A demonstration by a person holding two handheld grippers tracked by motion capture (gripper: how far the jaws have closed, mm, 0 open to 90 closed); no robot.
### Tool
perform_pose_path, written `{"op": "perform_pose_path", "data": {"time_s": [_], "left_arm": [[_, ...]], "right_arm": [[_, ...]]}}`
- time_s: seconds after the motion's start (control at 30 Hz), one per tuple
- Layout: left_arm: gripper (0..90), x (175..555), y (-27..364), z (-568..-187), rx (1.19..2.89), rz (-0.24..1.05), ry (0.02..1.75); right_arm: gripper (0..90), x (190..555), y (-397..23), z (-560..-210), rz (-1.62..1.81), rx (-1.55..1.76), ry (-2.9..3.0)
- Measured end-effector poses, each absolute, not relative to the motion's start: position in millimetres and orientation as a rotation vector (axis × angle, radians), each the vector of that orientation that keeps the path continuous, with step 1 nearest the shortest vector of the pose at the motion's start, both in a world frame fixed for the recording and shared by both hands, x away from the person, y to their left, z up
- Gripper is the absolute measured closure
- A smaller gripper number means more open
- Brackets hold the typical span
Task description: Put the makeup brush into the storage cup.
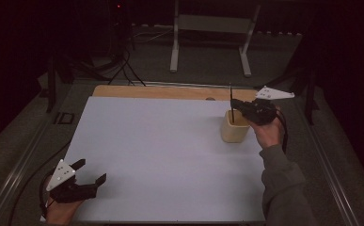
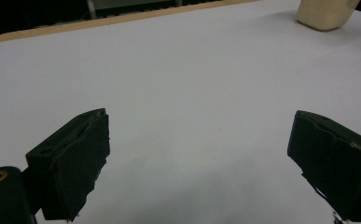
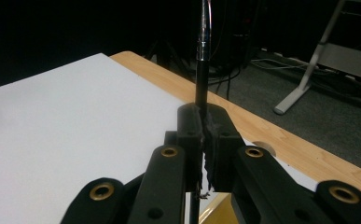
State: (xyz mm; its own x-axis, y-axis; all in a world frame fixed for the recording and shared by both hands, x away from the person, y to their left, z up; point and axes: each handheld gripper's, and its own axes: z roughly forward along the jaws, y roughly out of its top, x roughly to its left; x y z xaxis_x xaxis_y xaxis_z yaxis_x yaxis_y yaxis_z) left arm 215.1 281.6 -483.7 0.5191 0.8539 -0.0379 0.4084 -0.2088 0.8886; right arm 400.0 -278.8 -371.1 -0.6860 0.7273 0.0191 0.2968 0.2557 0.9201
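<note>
While the left tongs (image 1: 91, 172) gape wide and empty at the counter's (image 1: 161, 141) near left, the right tongs (image 1: 236, 104) clamp a black pen (image 1: 231, 101) upright over the beige cup (image 1: 234, 127), far right.

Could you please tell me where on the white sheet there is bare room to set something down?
The white sheet lies bare between the left gripper at its near left corner and the cup at far right. It is crowded only around the cup, where the right gripper holds a thin rod.

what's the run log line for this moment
right gripper: shut on pen | pen: upright over cup | left gripper: open, idle
</note>
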Motion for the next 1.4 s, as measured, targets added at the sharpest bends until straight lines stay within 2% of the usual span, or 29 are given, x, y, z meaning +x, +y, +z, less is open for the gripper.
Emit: {"op": "perform_pose_path", "data": {"time_s": [1.4], "left_arm": [[6.9, 215, 282, -483, 1.818, 0.594, 1.049]], "right_arm": [[85.5, 412, -300, -374, 1.324, 1.049, 2.000]]}}
